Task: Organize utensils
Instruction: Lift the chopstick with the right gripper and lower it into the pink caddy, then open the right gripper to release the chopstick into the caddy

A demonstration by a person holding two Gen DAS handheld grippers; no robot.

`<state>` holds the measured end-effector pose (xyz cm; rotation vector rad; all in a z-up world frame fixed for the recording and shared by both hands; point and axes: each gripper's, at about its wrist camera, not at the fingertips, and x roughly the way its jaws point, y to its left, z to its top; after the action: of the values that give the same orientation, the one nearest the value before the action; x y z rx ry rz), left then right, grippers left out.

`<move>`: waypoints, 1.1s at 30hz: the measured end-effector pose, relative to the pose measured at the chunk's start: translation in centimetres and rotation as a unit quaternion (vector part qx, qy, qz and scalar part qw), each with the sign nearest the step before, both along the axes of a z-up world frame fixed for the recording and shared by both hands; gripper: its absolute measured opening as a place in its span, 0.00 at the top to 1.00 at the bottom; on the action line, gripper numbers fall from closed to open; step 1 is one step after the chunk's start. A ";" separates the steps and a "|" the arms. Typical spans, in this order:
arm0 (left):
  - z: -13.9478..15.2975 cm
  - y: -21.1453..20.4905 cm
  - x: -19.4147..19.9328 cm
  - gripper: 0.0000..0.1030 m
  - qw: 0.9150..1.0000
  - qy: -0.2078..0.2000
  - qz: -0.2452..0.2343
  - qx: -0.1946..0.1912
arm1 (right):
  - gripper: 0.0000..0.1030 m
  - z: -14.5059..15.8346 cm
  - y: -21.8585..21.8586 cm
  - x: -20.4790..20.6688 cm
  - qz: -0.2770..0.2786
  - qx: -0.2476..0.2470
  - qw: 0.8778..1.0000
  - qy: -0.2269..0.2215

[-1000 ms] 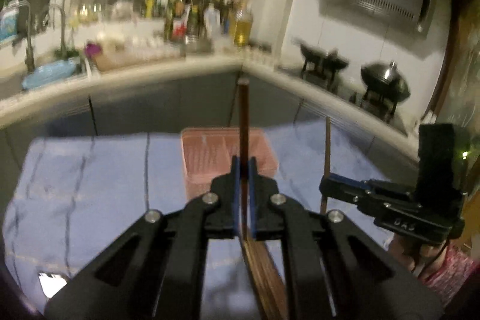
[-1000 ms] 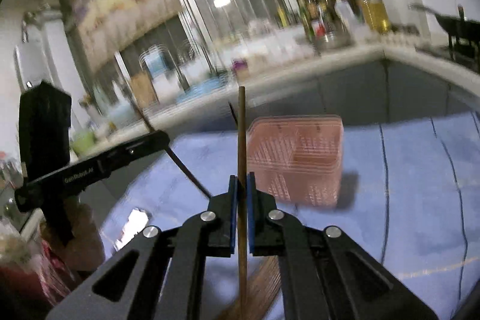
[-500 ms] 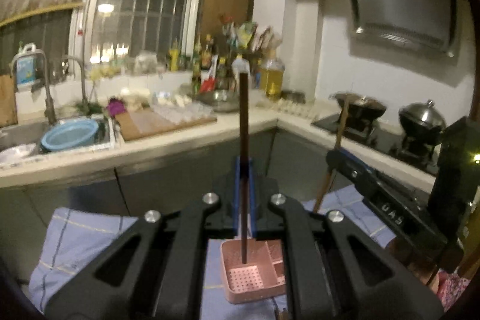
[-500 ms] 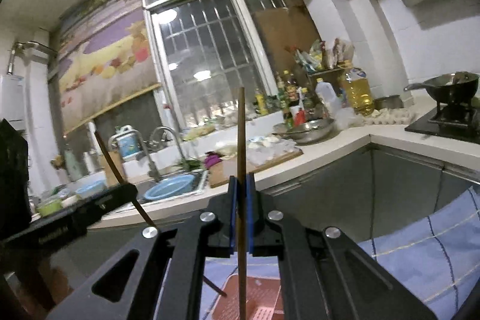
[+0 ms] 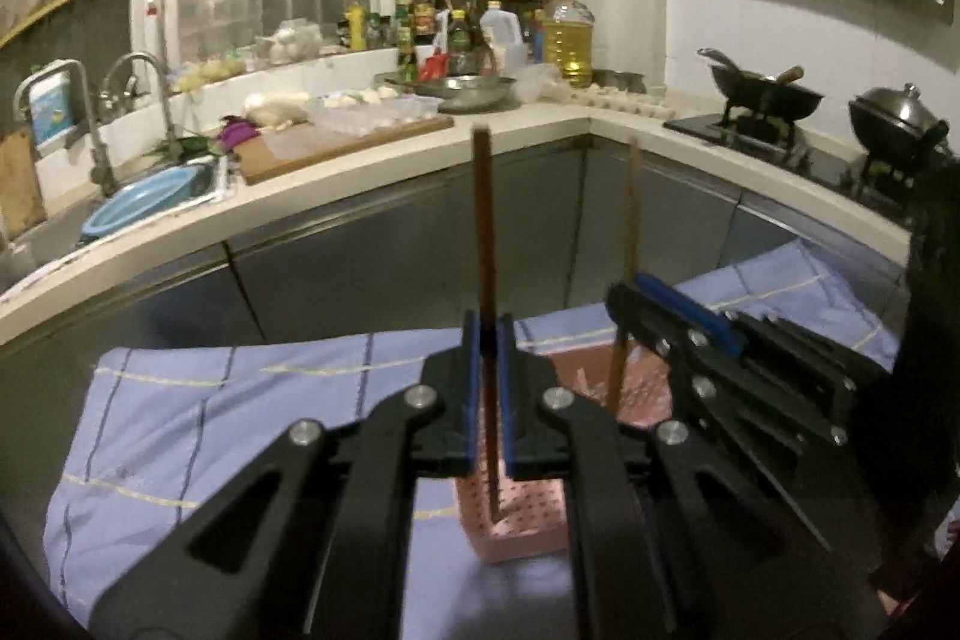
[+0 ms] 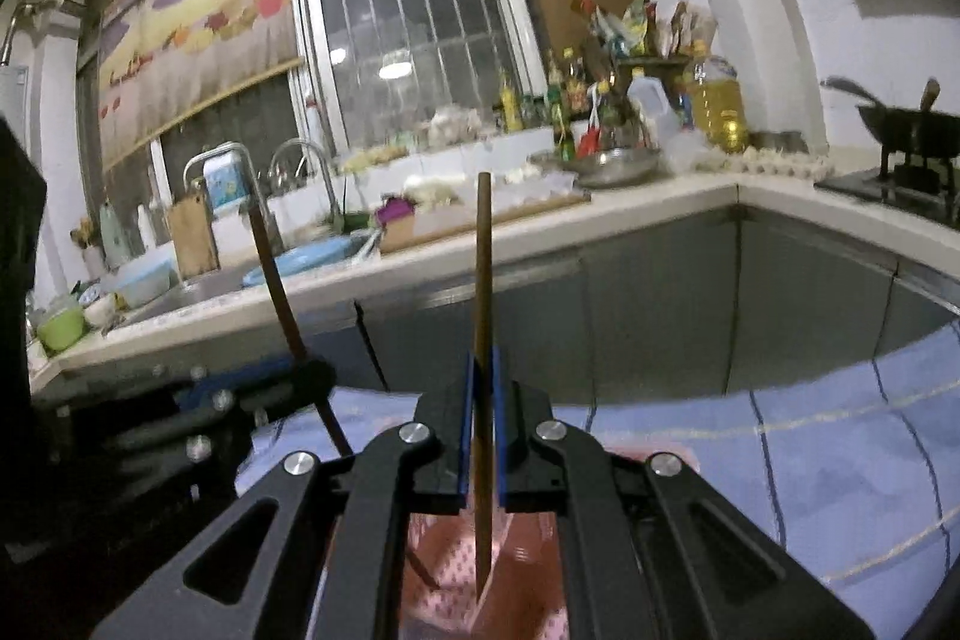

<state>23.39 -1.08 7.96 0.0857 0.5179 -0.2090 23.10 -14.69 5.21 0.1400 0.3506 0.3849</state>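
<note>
Left gripper (image 5: 487,388) clamps a dark chopstick (image 5: 483,220) upright, lower tip down inside the pink perforated basket (image 5: 522,526) on the blue checked cloth (image 5: 180,418). Right gripper (image 6: 480,436) clamps a second chopstick (image 6: 482,280) upright too, tip over the same basket (image 6: 456,580). Both grippers close together above it.

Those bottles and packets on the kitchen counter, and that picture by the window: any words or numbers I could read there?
None can be read.
Labels on the condiment bottles: too small and blurred.
Yellow oil jug: label illegible.
Colourful fruit mural: pictures only, no lettering visible.
</note>
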 end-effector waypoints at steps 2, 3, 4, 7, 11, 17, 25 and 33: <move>-0.6 0.0 -0.2 0.89 1.000 0.020 -0.003 0.003 | 0.93 -0.6 0.0 -0.8 0.001 -0.001 1.000 0.010; -0.8 0.1 -0.2 0.78 1.000 0.025 -0.001 0.003 | 0.92 -0.8 -0.1 -1.1 0.001 0.001 1.000 0.016; -0.8 0.2 -0.4 0.66 1.000 0.027 0.003 0.003 | 0.92 -0.9 -0.2 -1.3 0.001 0.004 1.000 0.020; -0.5 0.7 -1.2 0.58 1.000 0.020 0.010 -0.003 | 0.89 -0.6 -0.8 -2.2 0.002 0.019 0.999 0.034; 0.8 1.0 -2.7 0.58 1.000 0.006 0.010 -0.012 | 0.80 0.8 -1.6 -4.1 -0.001 0.029 0.999 0.027; 2.6 1.4 -5.3 0.53 0.999 -0.015 0.010 -0.030 | 0.50 3.0 -2.6 -8.2 -0.006 0.045 0.999 0.000; 3.8 4.2 -9.0 0.53 0.997 -0.020 0.007 -0.073 | 0.50 2.1 -4.6 -13.5 -0.019 0.044 0.998 0.038; 2.8 6.8 -11.0 0.53 0.995 0.003 0.012 -0.096 | 0.50 -1.9 -5.3 -16.9 -0.035 0.010 0.994 0.101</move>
<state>12.41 5.74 10.73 -0.1081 0.5017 -0.2353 6.20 -19.97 3.26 0.2120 0.5405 0.3050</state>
